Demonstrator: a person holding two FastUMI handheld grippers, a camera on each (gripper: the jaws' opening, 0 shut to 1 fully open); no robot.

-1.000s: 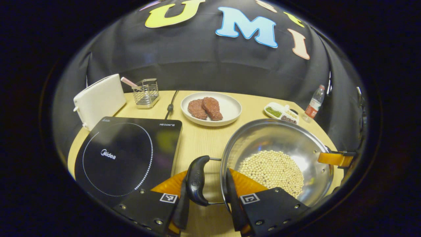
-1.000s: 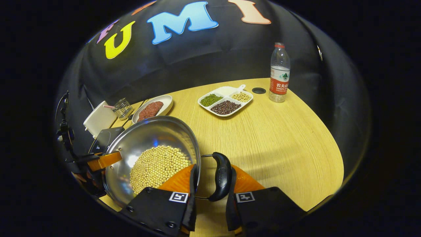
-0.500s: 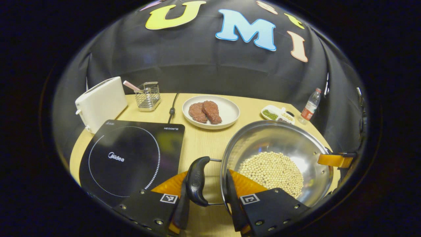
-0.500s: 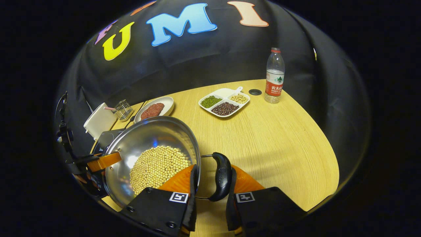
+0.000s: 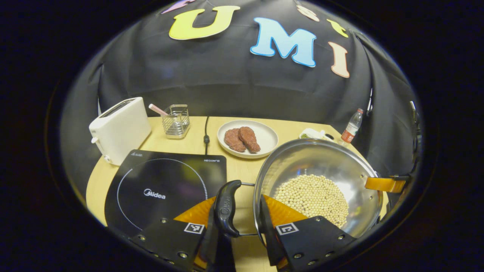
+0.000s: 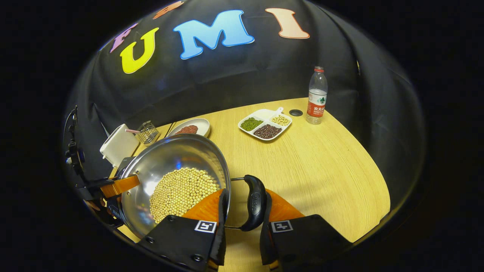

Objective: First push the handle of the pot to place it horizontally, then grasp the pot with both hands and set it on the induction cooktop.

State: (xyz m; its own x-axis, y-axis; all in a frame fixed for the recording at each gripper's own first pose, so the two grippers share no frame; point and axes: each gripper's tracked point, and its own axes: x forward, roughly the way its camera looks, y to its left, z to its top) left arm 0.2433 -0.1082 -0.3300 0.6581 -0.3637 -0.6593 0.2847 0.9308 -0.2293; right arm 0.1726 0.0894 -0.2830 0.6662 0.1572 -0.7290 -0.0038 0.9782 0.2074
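Count on the counter (image 6: 321,158): one pot (image 5: 321,162) of pale beans, with two black handles, one (image 5: 226,208) and another (image 6: 254,202). One induction cooktop (image 5: 162,185). One toaster (image 5: 120,128). One wire caddy (image 5: 176,120). One plate (image 5: 264,132) carrying two meat patties (image 5: 242,139). One divided dish (image 6: 265,124) with four compartments. One bottle (image 6: 316,96).

Black glass induction cooktop (image 5: 166,185), centre: "Midea"
Cooktop far corner: small white word, too blurred to read
Clear plastic water bottle (image 6: 317,96) label: not legible
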